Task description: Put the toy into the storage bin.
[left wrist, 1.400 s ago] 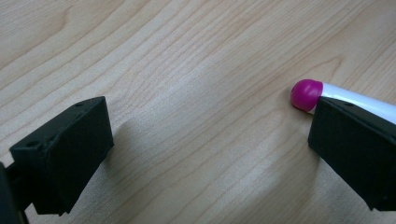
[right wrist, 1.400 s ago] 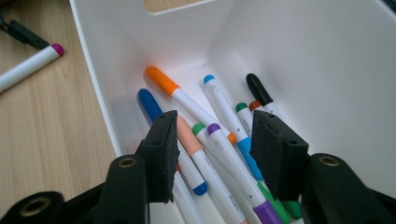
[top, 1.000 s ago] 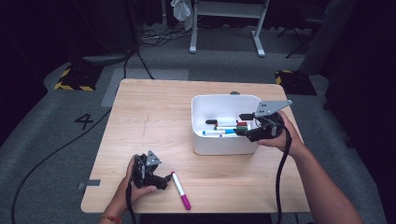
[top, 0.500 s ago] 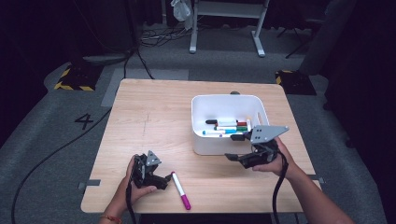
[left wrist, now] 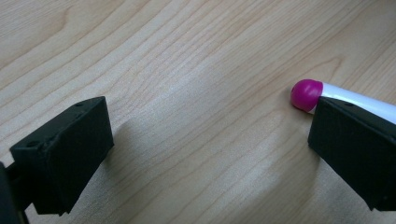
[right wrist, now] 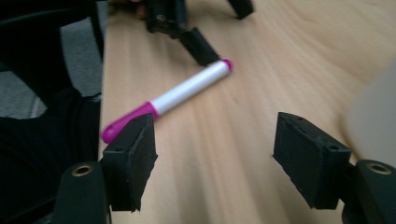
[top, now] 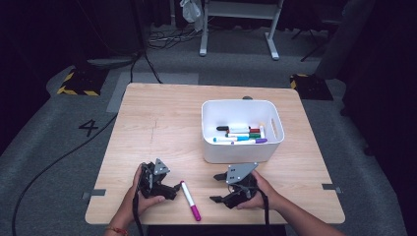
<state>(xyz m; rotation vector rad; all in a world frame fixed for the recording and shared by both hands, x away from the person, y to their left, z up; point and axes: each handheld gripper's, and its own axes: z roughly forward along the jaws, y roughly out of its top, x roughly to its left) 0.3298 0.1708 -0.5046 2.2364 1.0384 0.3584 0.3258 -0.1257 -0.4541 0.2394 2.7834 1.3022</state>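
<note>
Nearest, the right gripper [top: 220, 187] is coming in low with nothing between its parted jaws, which have just been opening; it is facing the magenta marker [top: 190, 200] lying near the table's [top: 162, 113] front edge. Squaring up across the white barrel should be giving the surest grip. Beside the marker, the left gripper [top: 175, 189] is resting, likewise unclenched. Farther back, the one white bin [top: 242, 153] is holding about five markers.

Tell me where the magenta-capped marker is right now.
In the high view the magenta-capped marker lies on the table near its front edge, between the left gripper and right gripper, apart from the white bin.
</note>
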